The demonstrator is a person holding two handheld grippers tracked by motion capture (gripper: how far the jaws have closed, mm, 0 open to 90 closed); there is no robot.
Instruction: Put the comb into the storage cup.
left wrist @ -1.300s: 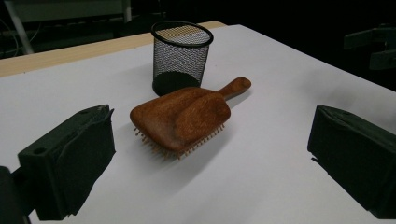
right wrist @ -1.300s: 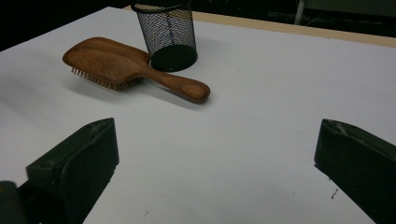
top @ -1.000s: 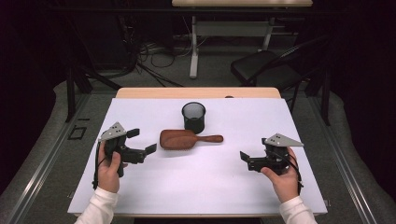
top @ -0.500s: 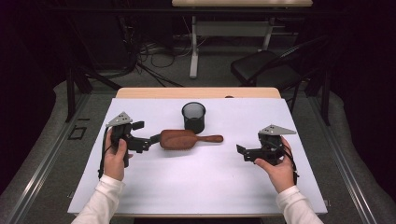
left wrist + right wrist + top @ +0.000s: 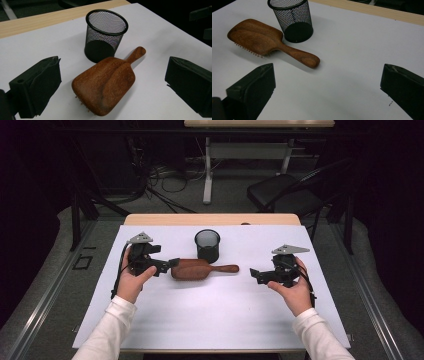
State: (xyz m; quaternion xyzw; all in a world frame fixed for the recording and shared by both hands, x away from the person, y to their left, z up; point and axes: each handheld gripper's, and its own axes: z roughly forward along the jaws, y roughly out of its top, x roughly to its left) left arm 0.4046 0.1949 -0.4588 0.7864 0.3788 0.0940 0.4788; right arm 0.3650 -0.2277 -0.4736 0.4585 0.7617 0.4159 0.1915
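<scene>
Now left claw (image 5: 171,264) held wide open, wooden hairbrush (image 5: 192,269) lying bristles-down on bench (image 5: 210,320) just ahead of its jaws, head end nearest. Black mesh cup (image 5: 207,245) seen upright just beyond brush. Right claw (image 5: 254,275) also spread open, brush handle tip near, ahead of it, untouched.

Wooden table (image 5: 150,219) under a white sheet (image 5: 210,315), wooden hairbrush (image 5: 200,269) bristles-down at centre, handle toward three o'clock, black mesh cup (image 5: 207,245) upright just beside it at twelve o'clock
</scene>
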